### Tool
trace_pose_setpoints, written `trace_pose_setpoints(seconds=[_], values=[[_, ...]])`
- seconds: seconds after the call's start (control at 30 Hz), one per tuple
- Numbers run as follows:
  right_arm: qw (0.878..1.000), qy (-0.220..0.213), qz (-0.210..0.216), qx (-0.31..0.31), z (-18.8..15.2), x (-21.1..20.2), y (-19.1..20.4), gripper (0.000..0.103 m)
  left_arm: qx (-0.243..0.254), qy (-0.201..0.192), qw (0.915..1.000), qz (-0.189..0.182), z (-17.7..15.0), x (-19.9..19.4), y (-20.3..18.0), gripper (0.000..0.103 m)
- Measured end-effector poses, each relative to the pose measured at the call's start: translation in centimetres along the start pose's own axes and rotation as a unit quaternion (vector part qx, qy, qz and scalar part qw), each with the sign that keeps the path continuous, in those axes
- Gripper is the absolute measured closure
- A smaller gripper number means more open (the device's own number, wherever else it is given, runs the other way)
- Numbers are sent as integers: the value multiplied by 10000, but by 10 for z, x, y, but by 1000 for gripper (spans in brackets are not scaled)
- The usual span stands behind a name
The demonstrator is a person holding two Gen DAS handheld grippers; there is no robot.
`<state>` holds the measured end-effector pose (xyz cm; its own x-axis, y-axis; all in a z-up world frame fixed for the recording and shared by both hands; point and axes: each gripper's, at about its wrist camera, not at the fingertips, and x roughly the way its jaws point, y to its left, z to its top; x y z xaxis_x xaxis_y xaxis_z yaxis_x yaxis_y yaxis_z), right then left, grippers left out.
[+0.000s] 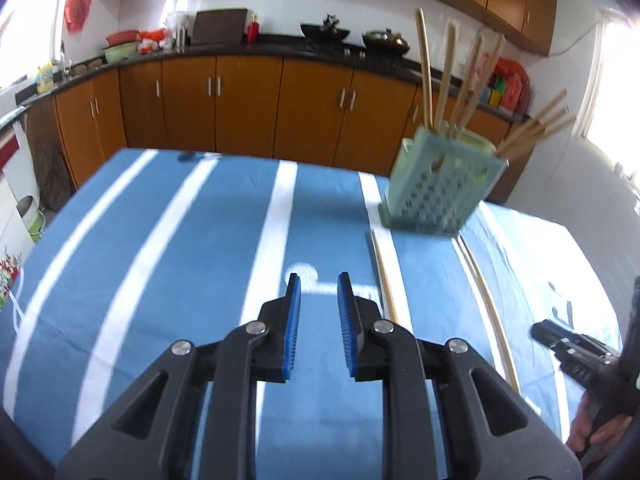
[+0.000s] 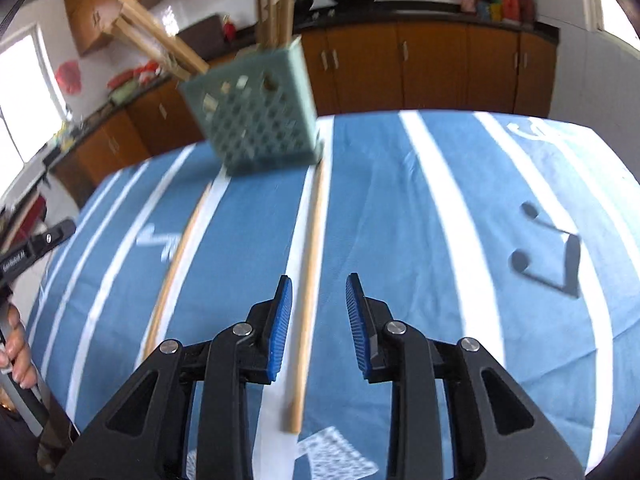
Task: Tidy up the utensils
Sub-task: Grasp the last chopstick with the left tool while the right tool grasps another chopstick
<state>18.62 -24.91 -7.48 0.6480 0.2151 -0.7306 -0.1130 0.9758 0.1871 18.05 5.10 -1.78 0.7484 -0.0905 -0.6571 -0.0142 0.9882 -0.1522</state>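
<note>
Nearest, the right hand-held gripper point(image 2: 319, 312) hovers with its blue-padded jaws apart and empty, straddling a long pale wooden chopstick point(image 2: 307, 296) lying on the blue-and-white striped cloth of the desk point(image 2: 440, 220). The left hand-held gripper point(image 1: 316, 312) is likewise apart, holding nothing, with a second loose wooden chopstick point(image 1: 385, 276) just to its right. Farther back stands the pale green perforated plastic utensil holder point(image 1: 436, 192), already bristling with upright wooden chopsticks point(image 1: 448, 76). Judging by this, most are stowed; the two loose ones remain to be lifted in.
</note>
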Motion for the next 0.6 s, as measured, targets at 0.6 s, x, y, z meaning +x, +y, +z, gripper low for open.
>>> trace_pose_setpoints(seconds=[0.6], values=[[9973,76,-684,240,-17,19,-16,95,347,548,9966,-511,-24,22,-54,75]])
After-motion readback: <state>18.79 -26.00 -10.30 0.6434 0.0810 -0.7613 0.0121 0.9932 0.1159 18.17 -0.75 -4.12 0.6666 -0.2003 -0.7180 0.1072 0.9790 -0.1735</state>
